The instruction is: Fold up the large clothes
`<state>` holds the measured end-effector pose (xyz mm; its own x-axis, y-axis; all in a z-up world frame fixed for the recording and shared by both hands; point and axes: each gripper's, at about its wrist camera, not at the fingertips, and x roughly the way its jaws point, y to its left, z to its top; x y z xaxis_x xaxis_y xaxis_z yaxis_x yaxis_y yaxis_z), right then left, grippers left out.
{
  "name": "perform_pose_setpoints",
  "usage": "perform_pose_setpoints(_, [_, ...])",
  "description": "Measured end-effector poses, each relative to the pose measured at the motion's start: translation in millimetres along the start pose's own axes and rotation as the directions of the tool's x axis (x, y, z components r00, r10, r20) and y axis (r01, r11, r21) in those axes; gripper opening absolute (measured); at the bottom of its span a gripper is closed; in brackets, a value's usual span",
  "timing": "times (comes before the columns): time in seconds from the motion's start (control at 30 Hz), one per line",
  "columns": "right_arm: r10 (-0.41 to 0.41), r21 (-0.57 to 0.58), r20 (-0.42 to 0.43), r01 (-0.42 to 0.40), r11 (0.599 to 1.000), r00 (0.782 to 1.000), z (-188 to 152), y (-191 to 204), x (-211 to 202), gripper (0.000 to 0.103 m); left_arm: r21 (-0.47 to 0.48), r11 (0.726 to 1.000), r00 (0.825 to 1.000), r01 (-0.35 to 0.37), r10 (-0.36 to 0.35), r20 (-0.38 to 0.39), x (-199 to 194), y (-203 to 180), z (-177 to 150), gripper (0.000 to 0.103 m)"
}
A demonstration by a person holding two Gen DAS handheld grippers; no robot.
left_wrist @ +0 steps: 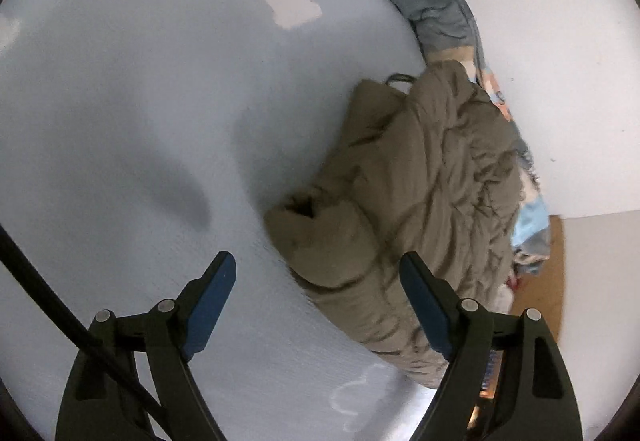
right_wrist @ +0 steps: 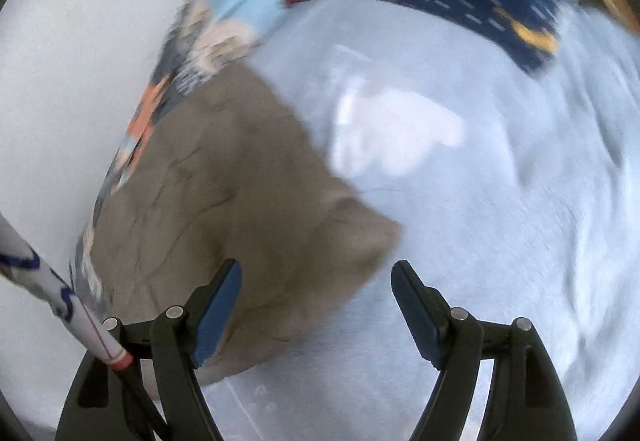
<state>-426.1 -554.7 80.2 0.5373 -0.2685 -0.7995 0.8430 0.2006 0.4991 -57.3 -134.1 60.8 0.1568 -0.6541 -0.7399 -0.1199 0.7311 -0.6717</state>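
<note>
Apparently the fold is all but done: the olive-brown garment [left_wrist: 408, 209] lies as a compact wrinkled bundle on the pale blue bed sheet [left_wrist: 140, 101], just beside the patterned quilt [left_wrist: 436, 5] along the wall. My left gripper [left_wrist: 316, 305] and right gripper [right_wrist: 316, 309] both stand wide apart with nothing between the pads. I judge only a little tidying or setting aside remains.

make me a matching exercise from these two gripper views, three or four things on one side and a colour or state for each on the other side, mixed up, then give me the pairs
Things:
1. folded garment
2. bed sheet
3. patterned quilt
4. left gripper

Colour or state:
A. pale blue, spread flat
B. jaws open, nothing between them
C. olive brown, bundled and wrinkled
D. patchwork of blue, tan and orange, along the wall

Pairs: 1-C, 2-A, 3-D, 4-B
</note>
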Motion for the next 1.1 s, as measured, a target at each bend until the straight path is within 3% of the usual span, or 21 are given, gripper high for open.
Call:
perform_pose_setpoints(0.13, [0.055, 0.145, -0.037, -0.050, 0.988, 0.998, 0.7, -27.5, 5.5, 0.082, 0.019, 0.999, 0.999, 0.037, -0.037, 0.013, 7.0, -9.4, -13.3, 0.083])
perform_pose_setpoints(0.37, [0.163, 0.234, -0.031, -0.151, 0.960, 0.986, -2.6, -35.4, 19.2, 0.082, 0.060, 0.998, 0.996, 0.021, -0.026, 0.090, 17.8, -15.8, -16.7, 0.083])
perform_pose_setpoints(0.83, [0.191, 0.248, -0.018, -0.181, 0.952, 0.981, -0.3, -24.1, 64.0, 0.086, 0.096, 0.995, 0.985, 0.014, -0.030, 0.169, 42.8, -16.4, 0.3, 0.093])
perform_pose_setpoints(0.87, [0.189, 0.247, -0.021, -0.178, 0.953, 0.982, 0.2, -23.7, 65.7, 0.085, 0.106, 0.994, 0.984, 0.014, -0.032, 0.174, 42.7, -18.4, 0.8, 0.093])
perform_pose_setpoints(0.9, [0.183, 0.240, -0.019, -0.173, 0.955, 0.983, 1.0, -21.8, 66.4, 0.077, 0.122, 0.992, 0.984, 0.007, -0.029, 0.178, 42.6, -21.8, 0.0, 0.093])
perform_pose_setpoints(0.97, [0.150, 0.188, -0.018, -0.144, 0.972, 0.988, 2.9, -13.5, 64.3, 0.056, 0.174, 0.985, 0.980, -0.015, -0.020, 0.196, 40.1, -29.1, -2.1, 0.079])
perform_pose_setpoints(1.1, [0.062, 0.015, 0.015, -0.062, 0.998, 0.998, 3.7, 14.3, 52.3, 0.040, 0.330, 0.934, 0.963, -0.136, 0.046, 0.266, 29.2, -57.0, -13.8, 0.060])
